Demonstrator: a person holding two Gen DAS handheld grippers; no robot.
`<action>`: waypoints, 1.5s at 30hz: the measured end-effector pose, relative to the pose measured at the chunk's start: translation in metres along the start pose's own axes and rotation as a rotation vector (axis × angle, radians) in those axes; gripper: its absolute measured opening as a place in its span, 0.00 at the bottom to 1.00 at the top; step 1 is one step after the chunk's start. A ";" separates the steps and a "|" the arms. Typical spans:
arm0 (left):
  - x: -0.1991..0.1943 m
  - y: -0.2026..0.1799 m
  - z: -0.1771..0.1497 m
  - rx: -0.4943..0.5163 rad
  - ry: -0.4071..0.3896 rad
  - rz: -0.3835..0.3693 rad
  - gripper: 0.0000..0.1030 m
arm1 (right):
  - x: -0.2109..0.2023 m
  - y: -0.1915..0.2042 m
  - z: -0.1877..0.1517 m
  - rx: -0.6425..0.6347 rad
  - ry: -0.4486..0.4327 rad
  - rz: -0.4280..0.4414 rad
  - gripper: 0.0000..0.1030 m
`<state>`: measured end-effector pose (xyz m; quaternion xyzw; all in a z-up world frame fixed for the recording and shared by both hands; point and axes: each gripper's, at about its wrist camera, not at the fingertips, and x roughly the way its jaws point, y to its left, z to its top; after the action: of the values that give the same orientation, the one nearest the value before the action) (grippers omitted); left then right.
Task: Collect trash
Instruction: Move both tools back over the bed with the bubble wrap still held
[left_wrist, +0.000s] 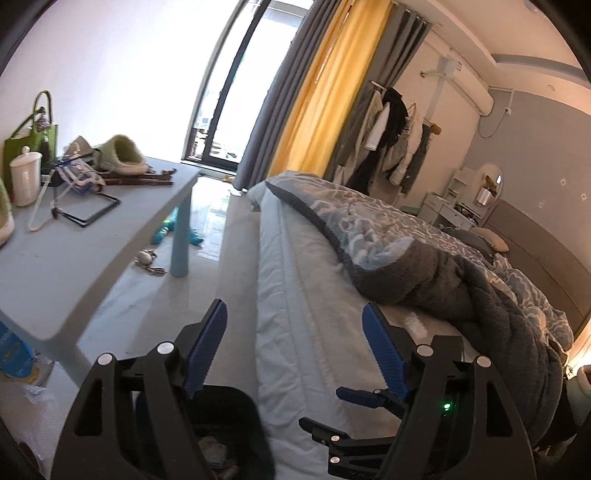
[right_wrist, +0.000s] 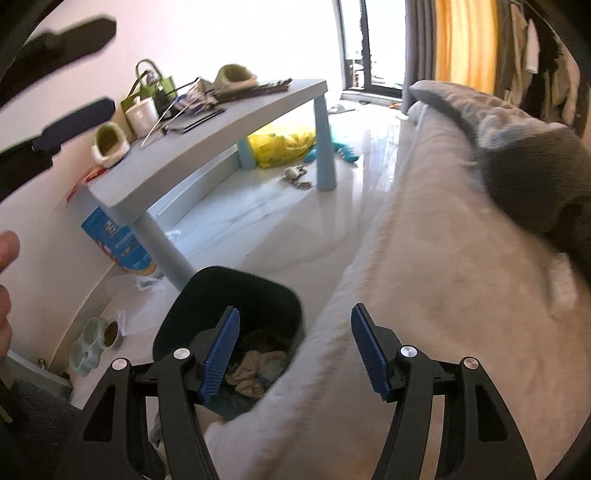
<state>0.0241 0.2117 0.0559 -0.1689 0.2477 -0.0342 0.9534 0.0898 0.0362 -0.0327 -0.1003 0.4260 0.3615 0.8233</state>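
Trash bin: dark, squarish, on the glossy floor at bottom centre of the right wrist view, tight between the bed edge and the near table leg. Crumpled beige and light-blue paper/cloth lies inside it. In the left wrist view only the bin's rim shows, bottom centre-left, behind the left finger.

Right gripper: released, blue pads well apart, nothing between them. Left finger sits over the bin's mouth in frame, right finger over the bed.

Left gripper: also released, jaws spread wide, empty; framed over the pale mattress edge. It also shows blurred at upper left of the right wrist view. A hand sits at that view's left edge.

Around it: grey-blue low table upper left, carrying a white lidded jar, green tote, green slippers and a flat dark frame. Yellow plastic bag under the table, teal item beside the far leg, small crumpled scrap on the floor near that leg. Blue bag and pet bowls against the wall, lower left. Grey patterned blanket on the bed, right side.
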 end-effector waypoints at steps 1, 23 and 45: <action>0.003 -0.003 0.000 0.000 0.002 -0.003 0.76 | -0.004 -0.007 0.000 0.007 -0.010 -0.007 0.62; 0.098 -0.083 -0.009 0.017 0.064 -0.063 0.76 | -0.045 -0.173 -0.020 0.137 -0.059 -0.193 0.55; 0.193 -0.124 -0.023 -0.104 0.275 -0.197 0.69 | -0.016 -0.245 -0.023 0.199 0.004 -0.152 0.46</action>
<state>0.1836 0.0592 -0.0099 -0.2351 0.3595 -0.1372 0.8926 0.2368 -0.1590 -0.0693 -0.0507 0.4525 0.2536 0.8534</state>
